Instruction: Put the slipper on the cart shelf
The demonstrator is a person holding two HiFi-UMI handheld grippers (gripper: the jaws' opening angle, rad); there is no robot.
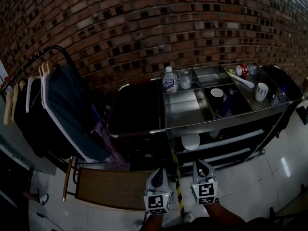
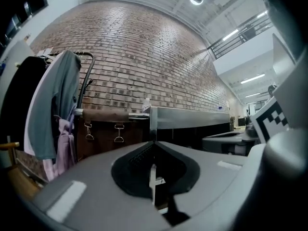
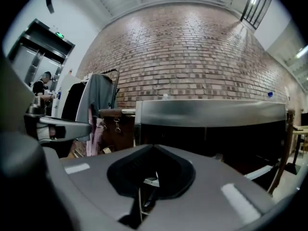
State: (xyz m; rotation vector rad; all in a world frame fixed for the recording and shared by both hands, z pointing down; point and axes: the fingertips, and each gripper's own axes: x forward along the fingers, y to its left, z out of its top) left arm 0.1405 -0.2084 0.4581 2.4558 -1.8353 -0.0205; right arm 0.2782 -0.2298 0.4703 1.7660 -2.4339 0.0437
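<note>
The steel cart stands ahead of me against the brick wall, with lower shelves under its compartmented top. No slipper shows in any view. My left gripper and right gripper hang side by side low in the head view, just short of the cart's front. Each has its jaws together with nothing between them, as the left gripper view and the right gripper view both show. The cart's steel top edge fills the right gripper view.
On the cart top are a water bottle, a glass and two cups. A white round object sits on a lower shelf. A clothes rack with garments stands left, a black trolley beside the cart.
</note>
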